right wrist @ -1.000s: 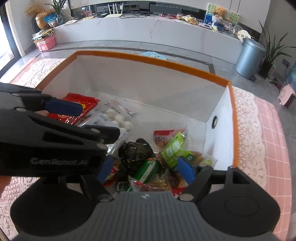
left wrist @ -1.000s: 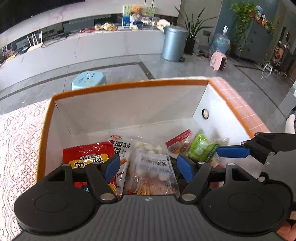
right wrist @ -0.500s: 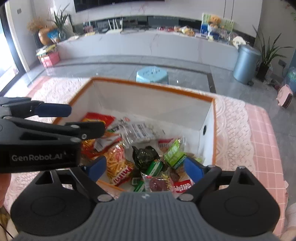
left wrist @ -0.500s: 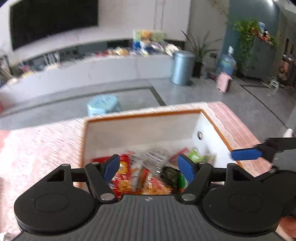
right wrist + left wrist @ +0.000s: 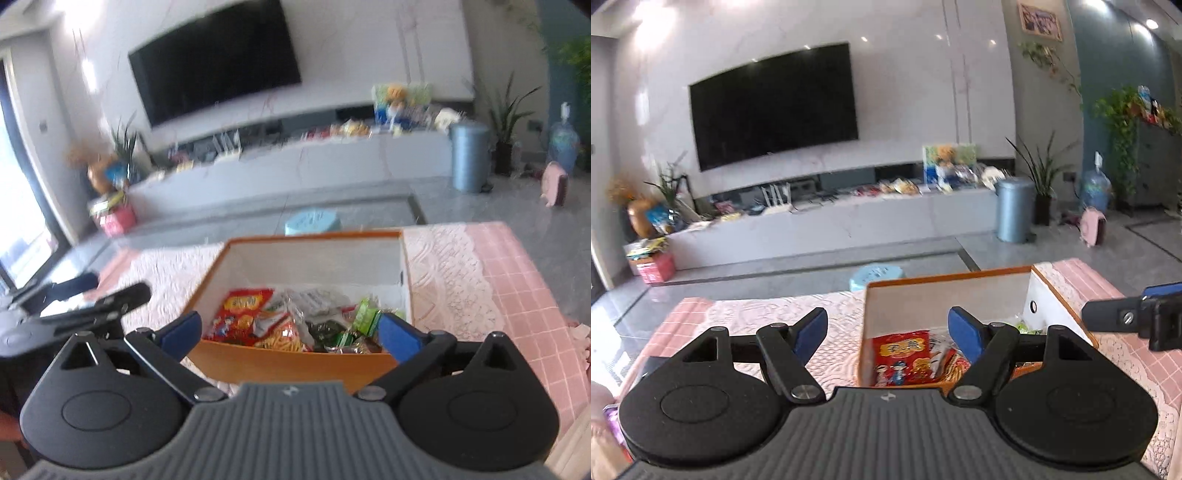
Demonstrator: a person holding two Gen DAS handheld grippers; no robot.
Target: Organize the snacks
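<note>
Left tool (image 5: pixel 888 334) and right tool (image 5: pixel 290 332): both sets of jaws spread wide and opening; nothing gripped between the blue pads of either. Both sit at the near side of the box, above it, angled down toward it.

Counter (image 5: pixel 517 295): covered by pink checked cloth with white lace overlay. Carries the box.

Box (image 5: pixel 295 363): orange outside and rim, white inside walls, open top, small round hole in the right wall. Stands on the lace, centre of the right wrist view; right of centre in the left wrist view.

Contents, all on the box floor, loosely piled:
- red snack packet (image 5: pixel 242 308), near left, flat, printed with yellow and cartoon figures; also seen at (image 5: pixel 903 356).
- clear packet (image 5: pixel 314 301) behind the middle of the pile, print not legible.
- packet of orange sticks (image 5: pixel 284 336), near middle, against the near wall.
- dark green packet (image 5: pixel 325 330), right of the sticks.
- light green packet (image 5: pixel 365 315), near right, tilted.

Further wrappers on the right are too blurred to tell apart.
</note>
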